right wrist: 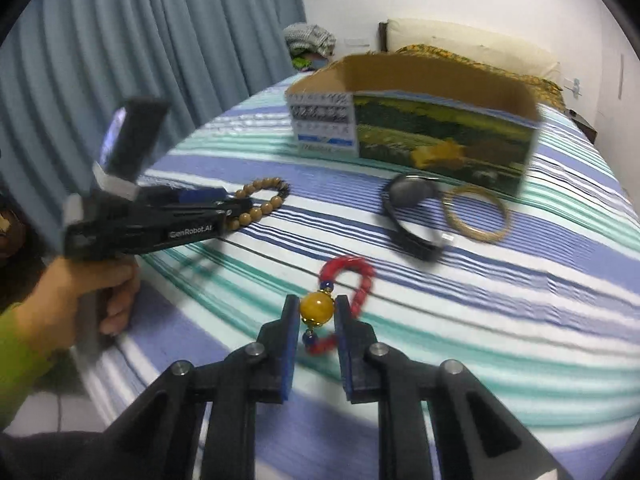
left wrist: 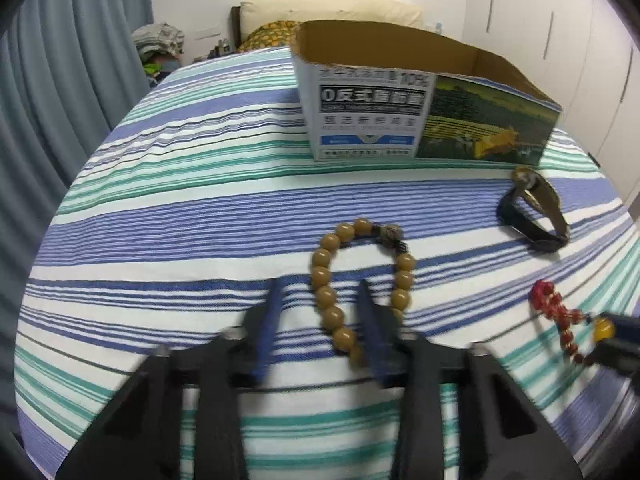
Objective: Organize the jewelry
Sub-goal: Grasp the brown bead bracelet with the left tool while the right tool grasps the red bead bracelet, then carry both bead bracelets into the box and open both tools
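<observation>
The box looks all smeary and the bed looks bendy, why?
Right wrist view: the box and watch are smeared by motion blur. Left wrist view: the box's print is sharper, though the fingers blur. Both views: fisheye bends the striped sheet.

My left gripper (left wrist: pixel 320 300): black angular linkage arms, silver pivot screws, blue finger pads. My right gripper (right wrist: pixel 317 312): same black arms, round silver screws, blue pads. Left body: white "GenRobot.AI" lettering, grey-taped top mount. My left hand (right wrist: pixel 92 296): bare skin, green sleeve.
</observation>
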`<control>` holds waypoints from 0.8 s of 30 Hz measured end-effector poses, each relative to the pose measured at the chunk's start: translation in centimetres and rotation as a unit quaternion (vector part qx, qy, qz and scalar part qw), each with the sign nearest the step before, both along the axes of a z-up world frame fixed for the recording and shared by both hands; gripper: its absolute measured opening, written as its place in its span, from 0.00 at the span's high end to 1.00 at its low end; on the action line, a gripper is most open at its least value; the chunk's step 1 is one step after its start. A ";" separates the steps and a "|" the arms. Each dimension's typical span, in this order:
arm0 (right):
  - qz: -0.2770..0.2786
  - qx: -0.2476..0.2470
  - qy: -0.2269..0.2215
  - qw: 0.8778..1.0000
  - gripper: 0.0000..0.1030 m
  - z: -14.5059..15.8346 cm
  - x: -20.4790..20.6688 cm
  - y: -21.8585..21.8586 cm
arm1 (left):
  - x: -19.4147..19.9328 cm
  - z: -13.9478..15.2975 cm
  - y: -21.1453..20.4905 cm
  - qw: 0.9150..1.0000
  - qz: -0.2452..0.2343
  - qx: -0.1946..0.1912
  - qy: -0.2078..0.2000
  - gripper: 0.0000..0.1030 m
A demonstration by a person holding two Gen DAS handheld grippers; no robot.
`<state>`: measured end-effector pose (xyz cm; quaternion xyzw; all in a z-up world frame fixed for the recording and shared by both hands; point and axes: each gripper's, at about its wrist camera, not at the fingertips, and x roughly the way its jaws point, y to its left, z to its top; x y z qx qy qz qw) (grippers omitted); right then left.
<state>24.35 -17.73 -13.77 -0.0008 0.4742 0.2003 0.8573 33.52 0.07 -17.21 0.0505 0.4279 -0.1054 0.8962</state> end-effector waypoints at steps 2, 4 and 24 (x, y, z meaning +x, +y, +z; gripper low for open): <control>-0.017 0.014 -0.004 1.000 0.83 1.0 -0.9 -1.7 | -0.5 0.1 -0.4 1.000 -0.004 0.005 -0.002 0.90; -0.033 0.024 -0.008 0.999 0.83 1.6 -1.4 -3.3 | -1.0 0.3 -0.4 1.000 -0.007 -0.010 0.003 0.90; -0.073 0.101 -0.019 0.992 0.83 9.1 -0.4 -10.8 | -4.6 12.3 2.2 0.983 -0.050 -0.174 -0.027 0.91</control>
